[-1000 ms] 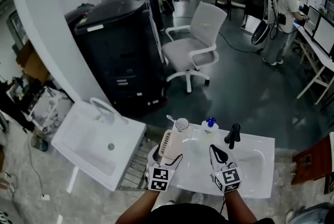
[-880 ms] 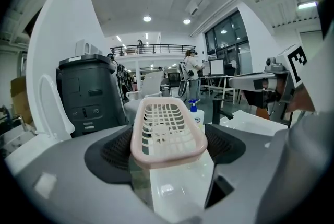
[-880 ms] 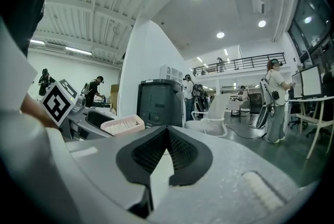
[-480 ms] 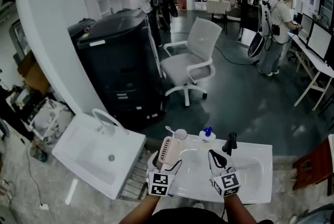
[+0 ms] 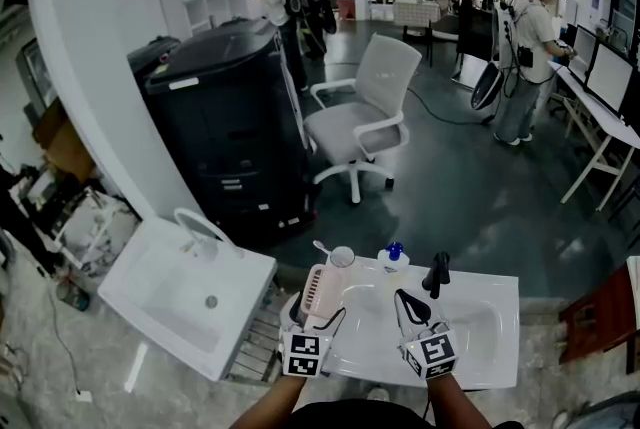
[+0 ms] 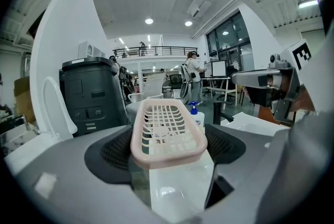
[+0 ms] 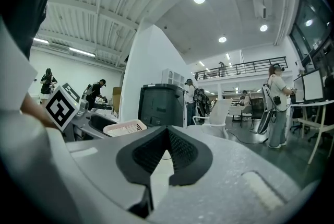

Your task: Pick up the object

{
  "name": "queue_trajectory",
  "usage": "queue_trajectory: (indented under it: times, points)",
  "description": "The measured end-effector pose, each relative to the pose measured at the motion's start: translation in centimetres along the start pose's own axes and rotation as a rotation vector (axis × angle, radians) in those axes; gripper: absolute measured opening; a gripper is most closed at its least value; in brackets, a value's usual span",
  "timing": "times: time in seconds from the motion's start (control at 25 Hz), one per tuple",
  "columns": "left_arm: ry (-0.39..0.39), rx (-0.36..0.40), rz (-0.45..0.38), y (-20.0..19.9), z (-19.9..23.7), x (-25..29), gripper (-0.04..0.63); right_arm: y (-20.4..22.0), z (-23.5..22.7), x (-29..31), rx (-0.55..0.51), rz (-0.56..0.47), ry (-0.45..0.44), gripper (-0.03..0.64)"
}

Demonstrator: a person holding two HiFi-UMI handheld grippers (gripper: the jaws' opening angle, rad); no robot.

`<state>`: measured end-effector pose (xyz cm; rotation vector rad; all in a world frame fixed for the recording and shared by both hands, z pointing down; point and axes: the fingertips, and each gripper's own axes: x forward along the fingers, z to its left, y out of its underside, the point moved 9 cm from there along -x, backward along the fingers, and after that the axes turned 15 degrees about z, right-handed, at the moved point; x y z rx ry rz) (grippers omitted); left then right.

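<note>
Two grippers barely moved: left gripper [image 5: 317,313] jaws still clamp pink basket [image 6: 167,125], perhaps lifted; right gripper [image 5: 408,305] jaws pressed together.

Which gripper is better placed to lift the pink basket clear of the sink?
Left. The left gripper has the pink basket clamped between its jaws, at the left edge of the white sink. The right gripper is beside it with its jaws together on nothing.

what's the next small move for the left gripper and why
Probably lift straight up a little. The left gripper has its jaws closed on the basket, which hangs close above the sink, so raising it would clear the rim.
</note>
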<state>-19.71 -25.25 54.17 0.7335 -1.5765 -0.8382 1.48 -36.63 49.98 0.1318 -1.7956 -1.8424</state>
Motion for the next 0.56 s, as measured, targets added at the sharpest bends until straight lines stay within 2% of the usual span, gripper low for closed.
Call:
queue_trajectory:
  times: [0.56]
  points:
    - [-0.001, -0.01, 0.008, 0.23, -1.08, 0.24, 0.454, 0.65, -0.82, -0.93, 0.011, -0.001, 0.007, 0.002]
